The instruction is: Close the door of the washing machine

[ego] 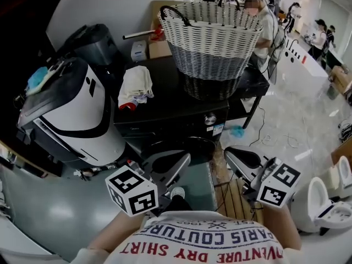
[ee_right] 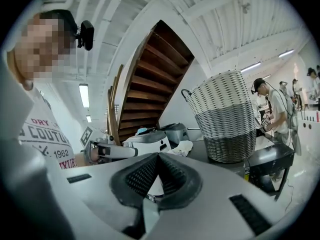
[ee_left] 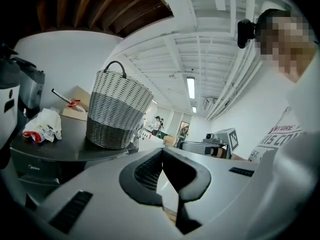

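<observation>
The black washing machine (ego: 170, 111) stands in front of me; its round door (ego: 193, 146) shows as a dark ring low on the front, and I cannot tell whether it is latched. My left gripper (ego: 186, 158) is shut and empty, its tips just below and left of the door. My right gripper (ego: 227, 152) is also shut on nothing, to the right of the door. In the left gripper view the jaws (ee_left: 161, 152) meet, with the machine's top (ee_left: 75, 148) at the left. In the right gripper view the tips (ee_right: 158, 157) also meet.
A wicker basket (ego: 212, 43) and a crumpled white cloth (ego: 135, 87) sit on the machine. A white and black appliance (ego: 77, 111) stands at its left. White fixtures (ego: 330, 202) are at the right, wooden slats (ego: 236, 197) lie underfoot, and people work at the back.
</observation>
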The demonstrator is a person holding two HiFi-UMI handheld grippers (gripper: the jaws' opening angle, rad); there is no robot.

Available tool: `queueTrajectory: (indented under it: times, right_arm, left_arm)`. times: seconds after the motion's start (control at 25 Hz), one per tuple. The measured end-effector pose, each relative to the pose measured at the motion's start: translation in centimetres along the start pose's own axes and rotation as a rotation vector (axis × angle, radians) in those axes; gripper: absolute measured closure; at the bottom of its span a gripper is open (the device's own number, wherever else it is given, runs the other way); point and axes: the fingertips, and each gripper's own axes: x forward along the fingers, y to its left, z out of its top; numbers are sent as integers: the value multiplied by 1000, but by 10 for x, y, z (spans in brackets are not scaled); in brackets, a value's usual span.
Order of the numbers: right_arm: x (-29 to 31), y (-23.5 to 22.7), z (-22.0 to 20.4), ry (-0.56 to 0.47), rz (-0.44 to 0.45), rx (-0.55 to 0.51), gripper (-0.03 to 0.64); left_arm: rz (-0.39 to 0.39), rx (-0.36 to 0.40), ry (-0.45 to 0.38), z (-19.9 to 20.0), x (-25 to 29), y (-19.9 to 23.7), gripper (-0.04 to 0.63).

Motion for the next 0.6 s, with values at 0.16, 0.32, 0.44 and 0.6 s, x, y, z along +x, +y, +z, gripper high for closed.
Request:
queueTrajectory:
  times: [0.16,0.32,0.44,0.6]
  right_arm:
    - [-1,-1,-4,8,0,11,595]
    - [-2,-1,-7,11,-14,6,595]
    - [-4,-9,-9,7,-59,17,595]
    - [-7,-14,-11,2,-80,28,595]
  left_arm:
    - [1,9,12,-1,2,-2,571]
    - [1,7,20,-5,2,-2,571]
    - [1,3,18,-5,3,-1,571]
    - [3,-6,17,-8,3,2,571]
